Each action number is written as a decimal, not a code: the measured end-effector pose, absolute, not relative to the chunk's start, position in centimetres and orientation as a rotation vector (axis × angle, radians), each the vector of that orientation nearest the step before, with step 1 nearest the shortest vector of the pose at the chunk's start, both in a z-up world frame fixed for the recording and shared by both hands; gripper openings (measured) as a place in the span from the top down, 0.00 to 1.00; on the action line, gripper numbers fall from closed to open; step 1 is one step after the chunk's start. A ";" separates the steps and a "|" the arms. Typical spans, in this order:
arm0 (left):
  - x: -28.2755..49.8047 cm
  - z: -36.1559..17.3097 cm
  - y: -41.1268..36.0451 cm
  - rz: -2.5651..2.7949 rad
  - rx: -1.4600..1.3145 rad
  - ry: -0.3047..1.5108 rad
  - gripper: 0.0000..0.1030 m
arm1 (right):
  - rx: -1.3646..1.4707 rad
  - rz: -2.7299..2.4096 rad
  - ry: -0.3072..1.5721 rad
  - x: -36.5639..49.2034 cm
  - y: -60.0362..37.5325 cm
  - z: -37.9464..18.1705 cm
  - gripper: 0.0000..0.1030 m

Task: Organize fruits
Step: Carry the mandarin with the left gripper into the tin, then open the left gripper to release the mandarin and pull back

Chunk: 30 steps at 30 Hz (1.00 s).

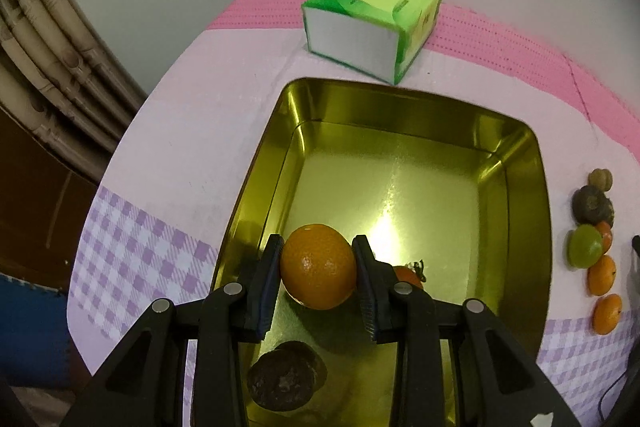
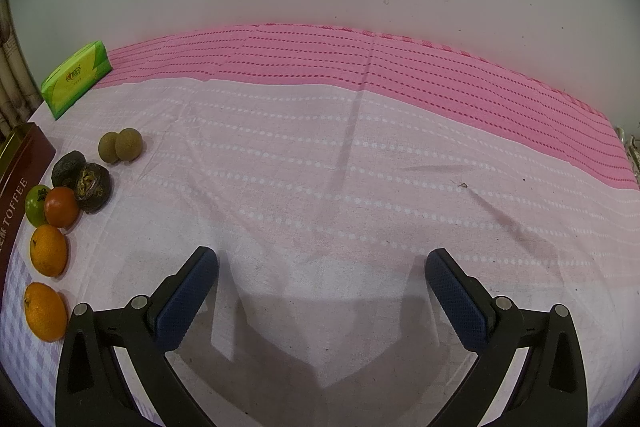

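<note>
My left gripper [image 1: 318,259] is shut on an orange [image 1: 318,267] and holds it over the near end of a gold tin [image 1: 400,107]. Inside the tin lie a dark wrinkled fruit [image 1: 286,375] and a small red-orange fruit [image 1: 408,275], partly hidden behind the right finger. Right of the tin a row of fruit lies on the cloth: two small oranges [image 2: 48,251], a green fruit [image 2: 36,205], a red-orange one [image 2: 61,207], two dark fruits [image 2: 94,189] and two brownish ones [image 2: 128,145]. My right gripper [image 2: 320,271] stands open over bare cloth, nothing between its fingers.
A green tissue pack [image 1: 372,23] sits behind the tin near the wall. The tin's brown side [image 2: 20,179], lettered TOFFEE, shows at the left edge of the right wrist view. The pink and lilac tablecloth [image 2: 360,155] covers the table; its left edge drops off beside the tin.
</note>
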<state>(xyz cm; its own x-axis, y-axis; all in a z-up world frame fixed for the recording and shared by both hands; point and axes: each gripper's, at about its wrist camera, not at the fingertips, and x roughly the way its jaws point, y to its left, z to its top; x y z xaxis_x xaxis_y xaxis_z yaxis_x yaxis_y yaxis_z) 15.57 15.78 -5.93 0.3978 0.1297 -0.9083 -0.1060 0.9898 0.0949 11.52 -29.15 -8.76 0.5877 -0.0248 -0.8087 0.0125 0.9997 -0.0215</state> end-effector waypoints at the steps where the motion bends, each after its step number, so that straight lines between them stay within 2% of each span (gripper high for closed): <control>1: 15.5 -6.0 15.8 0.149 0.024 1.154 0.70 | -0.014 -0.022 0.942 11.5 -29.2 -8.8 0.00; 24: 15.7 -7.2 15.7 0.160 0.036 1.170 0.67 | -0.014 -0.021 0.942 11.5 -29.2 -8.7 0.00; 25: 15.6 -7.0 15.7 0.161 0.034 1.165 0.65 | -0.014 -0.021 0.942 11.5 -29.2 -8.7 0.00; 27: 15.3 -6.5 15.8 0.170 0.037 1.153 0.51 | -0.014 -0.021 0.942 11.5 -29.2 -8.7 0.00; 30: 14.7 -5.3 15.6 0.176 0.042 1.121 0.41 | -0.014 -0.021 0.942 11.5 -29.2 -8.7 0.00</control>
